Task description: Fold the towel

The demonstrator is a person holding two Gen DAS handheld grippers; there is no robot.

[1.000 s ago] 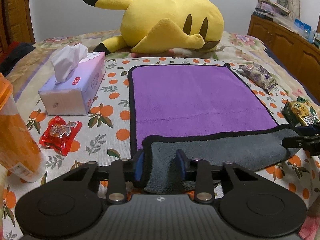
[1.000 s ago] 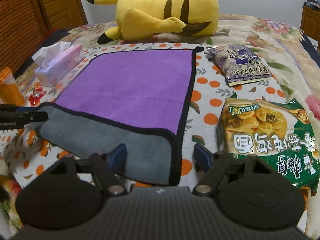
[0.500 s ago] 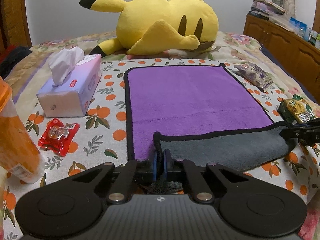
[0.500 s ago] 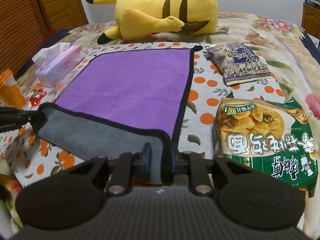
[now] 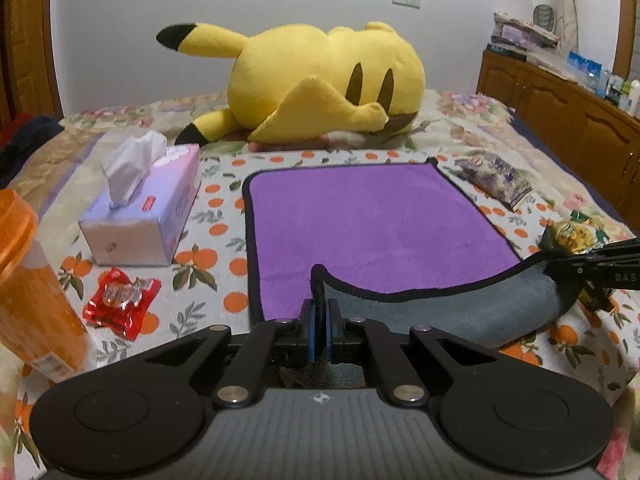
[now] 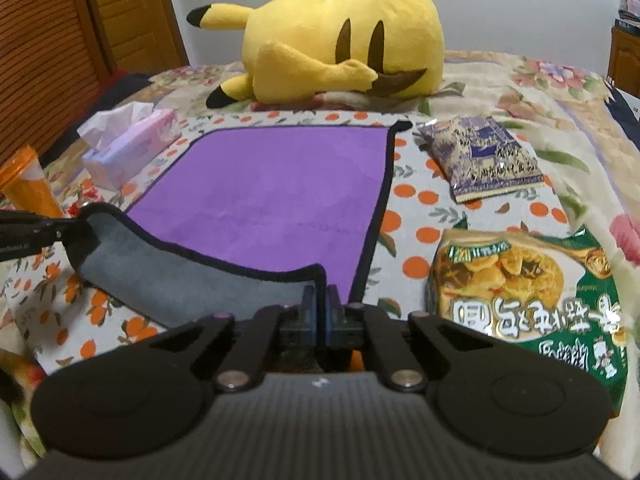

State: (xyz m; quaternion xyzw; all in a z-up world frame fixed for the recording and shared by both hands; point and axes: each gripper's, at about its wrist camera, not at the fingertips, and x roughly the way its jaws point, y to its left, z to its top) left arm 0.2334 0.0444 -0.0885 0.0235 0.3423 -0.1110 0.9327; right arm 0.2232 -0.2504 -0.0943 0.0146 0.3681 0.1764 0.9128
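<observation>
A purple towel (image 5: 360, 224) with a black hem and a grey underside lies flat on the orange-print cloth; it also shows in the right wrist view (image 6: 272, 192). Its near edge is lifted and turned over, showing the grey side (image 5: 448, 312). My left gripper (image 5: 320, 320) is shut on the towel's near left corner. My right gripper (image 6: 319, 308) is shut on the near right corner and also shows at the right of the left wrist view (image 5: 576, 272). The left gripper shows at the left edge of the right wrist view (image 6: 60, 232).
A yellow plush toy (image 5: 320, 84) lies beyond the towel. A tissue box (image 5: 148, 208), a red candy pack (image 5: 120, 300) and an orange bottle (image 5: 32, 288) are to the left. A purple snack bag (image 6: 480, 156) and a green noodle pack (image 6: 520, 288) lie to the right.
Both grippers closed on the towel's near corners, then lifted them. The grey fold has risen and curves up off the cloth.
</observation>
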